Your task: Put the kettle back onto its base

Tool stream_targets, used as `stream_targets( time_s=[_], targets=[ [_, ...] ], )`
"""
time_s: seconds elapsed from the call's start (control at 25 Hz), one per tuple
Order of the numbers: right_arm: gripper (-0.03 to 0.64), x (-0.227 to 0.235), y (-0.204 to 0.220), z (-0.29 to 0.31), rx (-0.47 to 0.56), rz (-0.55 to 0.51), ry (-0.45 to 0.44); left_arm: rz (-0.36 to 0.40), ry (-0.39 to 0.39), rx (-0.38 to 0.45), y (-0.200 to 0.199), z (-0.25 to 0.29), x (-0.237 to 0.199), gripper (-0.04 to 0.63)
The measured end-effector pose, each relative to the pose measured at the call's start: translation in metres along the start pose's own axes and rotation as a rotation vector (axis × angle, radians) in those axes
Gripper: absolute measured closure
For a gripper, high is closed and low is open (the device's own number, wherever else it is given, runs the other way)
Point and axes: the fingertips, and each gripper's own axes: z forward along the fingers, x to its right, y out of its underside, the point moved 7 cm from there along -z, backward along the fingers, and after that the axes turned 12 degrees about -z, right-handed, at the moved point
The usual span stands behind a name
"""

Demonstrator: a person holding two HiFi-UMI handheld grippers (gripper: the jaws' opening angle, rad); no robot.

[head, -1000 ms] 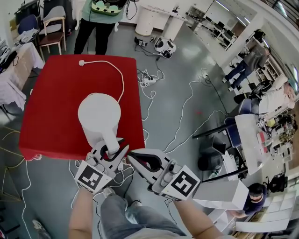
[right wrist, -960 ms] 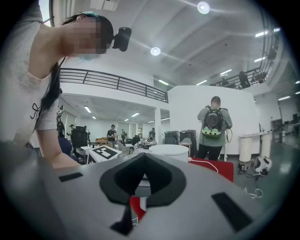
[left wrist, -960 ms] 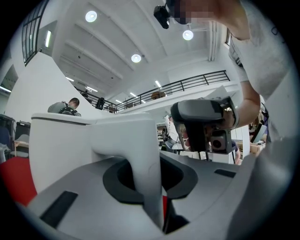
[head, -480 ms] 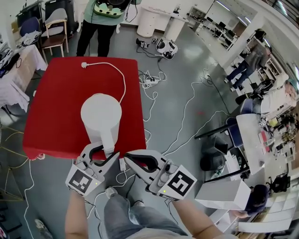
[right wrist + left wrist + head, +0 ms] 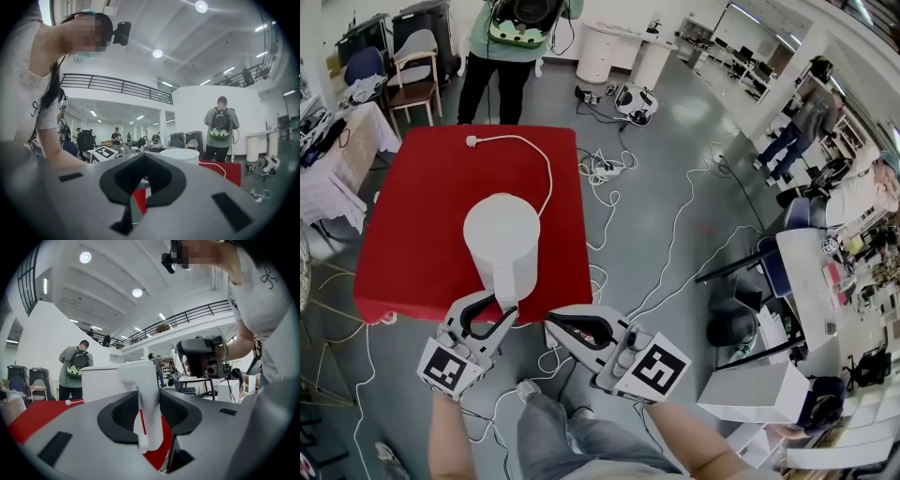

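Note:
A white kettle (image 5: 502,239) stands on the red table (image 5: 412,216), its handle (image 5: 506,281) toward me. A white cord (image 5: 546,164) runs from under it to a plug (image 5: 472,142); the base is hidden beneath the kettle. My left gripper (image 5: 495,305) is at the table's near edge. Its jaws are opening, with the handle's (image 5: 149,404) lower end between them and gaps on both sides. The right gripper (image 5: 551,323) hovers just right of it, off the table, shut and empty. The kettle (image 5: 180,154) shows beyond its jaws in the right gripper view.
A person with a backpack (image 5: 520,28) stands past the table's far edge. Cables (image 5: 600,164) trail over the floor on the right. A chair (image 5: 412,66) and a cloth-covered table (image 5: 328,169) stand at left, a white box (image 5: 750,394) at lower right.
The left gripper's jaws have spread off the kettle's handle and the gripper has drawn back toward the table's near edge. The kettle stays put. The right gripper has barely shifted.

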Motion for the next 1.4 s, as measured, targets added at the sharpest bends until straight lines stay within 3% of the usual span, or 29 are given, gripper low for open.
stream_targets(
  time_s=[0.16,0.28,0.48,0.92,1.2,1.4],
  targets=[
    [0.609,-0.002,-0.001,-0.004,0.019,-0.003,-0.009,-0.019,-0.058,0.04,-0.006,-0.014,0.002,0.457],
    [0.609,-0.005,-0.006,-0.005,0.036,0.0,-0.025,-0.024,-0.094,0.06,-0.017,-0.026,0.013,0.548],
    [0.609,-0.016,-0.02,-0.013,0.063,0.003,-0.069,-0.053,-0.092,0.093,-0.047,-0.035,0.052,0.582],
    [0.609,-0.053,-0.047,-0.039,0.133,0.0,-0.168,-0.019,-0.216,0.116,-0.104,-0.064,0.154,0.586],
    [0.609,-0.075,-0.069,-0.039,0.137,-0.026,-0.193,-0.039,-0.237,0.152,-0.12,-0.089,0.169,0.586],
    [0.609,-0.089,-0.077,-0.039,0.139,-0.033,-0.166,-0.024,-0.21,0.12,-0.125,-0.097,0.173,0.586]
  ],
)
